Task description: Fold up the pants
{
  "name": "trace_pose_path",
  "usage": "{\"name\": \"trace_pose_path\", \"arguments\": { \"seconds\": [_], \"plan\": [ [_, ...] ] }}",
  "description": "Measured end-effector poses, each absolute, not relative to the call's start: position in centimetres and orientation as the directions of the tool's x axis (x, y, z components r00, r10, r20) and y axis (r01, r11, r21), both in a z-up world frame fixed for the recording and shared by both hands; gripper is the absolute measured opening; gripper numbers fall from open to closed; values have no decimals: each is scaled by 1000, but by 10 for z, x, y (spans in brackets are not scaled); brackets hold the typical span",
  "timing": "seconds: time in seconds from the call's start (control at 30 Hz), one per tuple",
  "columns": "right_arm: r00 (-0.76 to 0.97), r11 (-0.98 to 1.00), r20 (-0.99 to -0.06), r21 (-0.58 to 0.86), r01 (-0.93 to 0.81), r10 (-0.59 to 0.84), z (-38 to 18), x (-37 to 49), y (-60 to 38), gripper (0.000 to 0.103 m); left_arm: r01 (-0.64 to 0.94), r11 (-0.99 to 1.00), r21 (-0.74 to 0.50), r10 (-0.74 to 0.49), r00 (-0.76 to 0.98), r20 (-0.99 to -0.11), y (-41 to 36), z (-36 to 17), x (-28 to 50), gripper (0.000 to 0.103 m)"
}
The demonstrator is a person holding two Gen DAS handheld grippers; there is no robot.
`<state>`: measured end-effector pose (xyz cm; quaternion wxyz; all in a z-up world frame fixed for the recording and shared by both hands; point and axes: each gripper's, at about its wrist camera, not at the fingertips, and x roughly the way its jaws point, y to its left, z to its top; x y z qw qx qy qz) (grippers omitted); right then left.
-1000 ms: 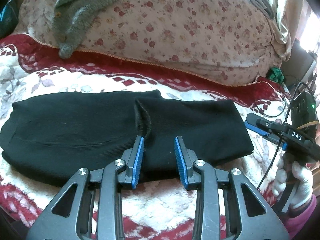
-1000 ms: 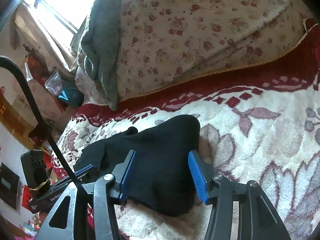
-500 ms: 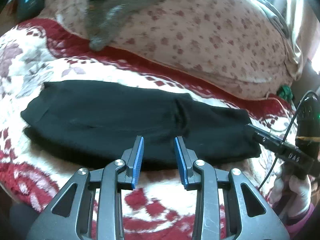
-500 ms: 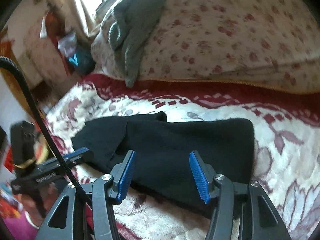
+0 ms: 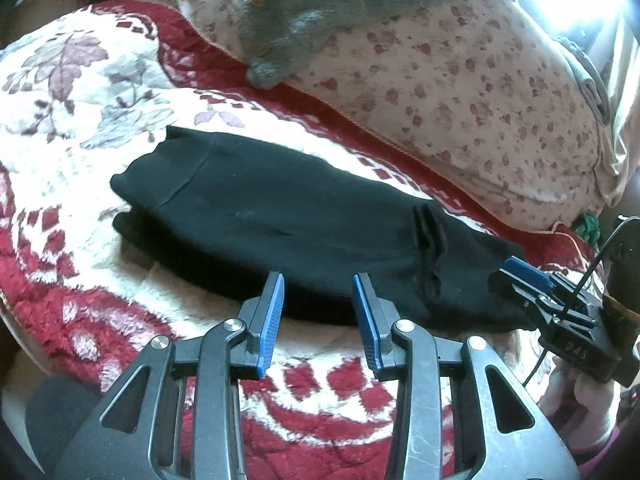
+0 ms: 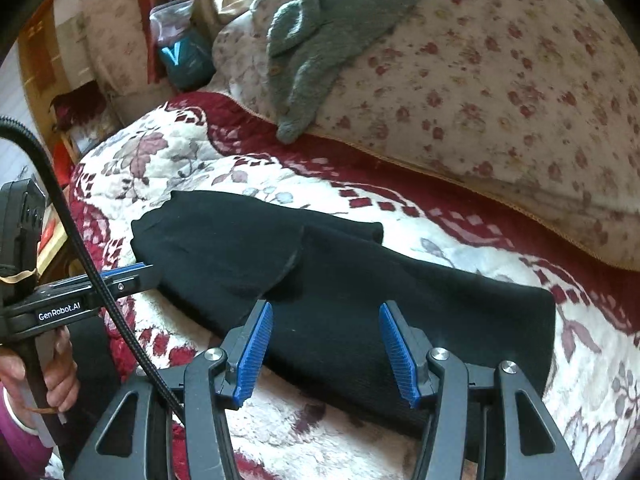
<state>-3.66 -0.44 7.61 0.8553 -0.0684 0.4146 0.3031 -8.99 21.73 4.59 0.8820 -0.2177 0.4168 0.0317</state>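
Left wrist view: black pants (image 5: 280, 224) lie folded into a long narrow band on the red-and-white floral blanket (image 5: 80, 92) of the bed. Long axis runs from upper left to lower right in this view, roughly parallel w/ the edge of the floral quilt (image 5: 460, 92) behind. Left end shows a stitched band, prob. waistband or cuff, can't tell which. A folded-over edge forms a ridge approx. two-thirds along toward the right end. Grey knit garment (image 5: 320, 12) draped over the quilt, well apart from pants.

Left gripper (image 5: 318, 312) hovers at the near long edge of the pants, about mid-length. Jaws part-spread and have just been opening; nothing pinched, pads clear of fabric.

Right gripper (image 5: 524, 284) sits at the right end of the pants in this view, held by right hand (image 5: 576, 396); whether it touches cloth can't be told here.

Right wrist view: pants (image 6: 360, 280) again run upper left to lower right, overlap seam nearer the left end. Right gripper (image 6: 326, 344) spread wide above the near edge, blue pads not pressing anything, empty. Left gripper (image 6: 132, 276) at the pants' left end, gripped by left hand (image 6: 60, 376).
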Motion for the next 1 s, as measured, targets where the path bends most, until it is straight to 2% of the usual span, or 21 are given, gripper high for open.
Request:
{"name": "trace_pose_path", "arguments": {
  "seconds": [0.13,0.53,0.83,0.87,1.0],
  "plan": [
    [465,800,-754,129,-587,463,76,-35,4,53,-261,892,-369,-124,644,-755,226,41,-94,41],
    [436,763,-754,129,-634,490,81,-28,39,53,-371,865,-338,-29,635,-772,257,35,-103,41],
    [392,716,-765,126,-686,511,78,-15,80,53,-460,794,-398,-33,620,-784,287,22,-106,41],
    [386,710,-764,130,-692,516,78,-12,84,53,-470,782,-411,-41,618,-785,290,21,-107,42],
    [354,677,-752,163,-718,556,78,-1,104,54,-493,730,-473,-67,637,-768,302,18,-111,60]
  ]
}}
